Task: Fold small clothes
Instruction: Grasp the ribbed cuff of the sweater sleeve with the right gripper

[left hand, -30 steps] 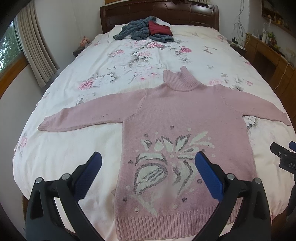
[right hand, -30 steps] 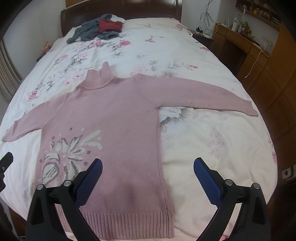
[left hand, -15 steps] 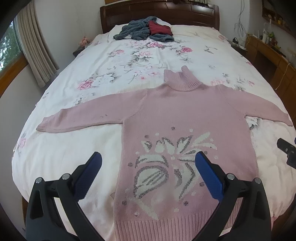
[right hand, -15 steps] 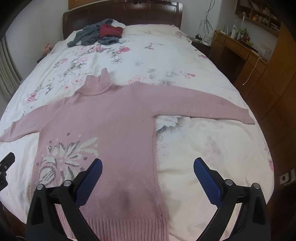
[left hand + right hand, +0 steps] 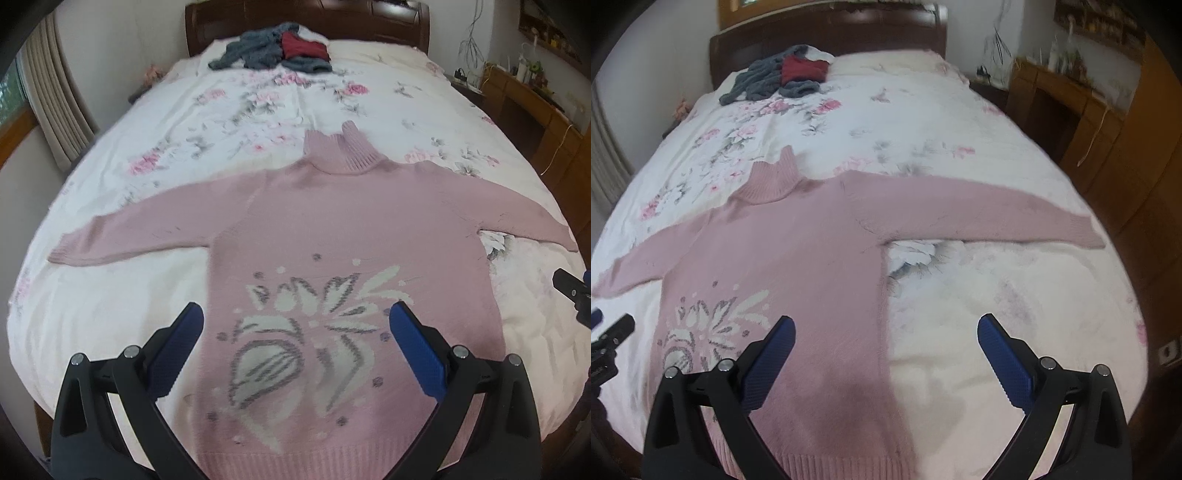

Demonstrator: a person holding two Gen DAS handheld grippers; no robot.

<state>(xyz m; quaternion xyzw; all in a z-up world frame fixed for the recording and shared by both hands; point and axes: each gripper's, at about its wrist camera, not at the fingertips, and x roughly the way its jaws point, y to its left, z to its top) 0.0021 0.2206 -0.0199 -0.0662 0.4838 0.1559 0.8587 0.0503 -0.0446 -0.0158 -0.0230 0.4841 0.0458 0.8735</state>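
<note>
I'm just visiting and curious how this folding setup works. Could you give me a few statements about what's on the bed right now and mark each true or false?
1. The pink sweater lies flat with both sleeves spread out. True.
2. The left gripper is clamped on the hem. False: it is open and holds nothing.
3. The right gripper is open. True.
4. The pile of grey and red clothes lies on top of the sweater. False: it lies apart, near the headboard.

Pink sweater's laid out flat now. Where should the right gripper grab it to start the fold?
Probably the cuff of the right sleeve of the pink sweater. It lies flat, stretched toward the bed's edge, with bare bedspread around it. Bring the open right gripper in from the outer side, pinching the edge.
</note>
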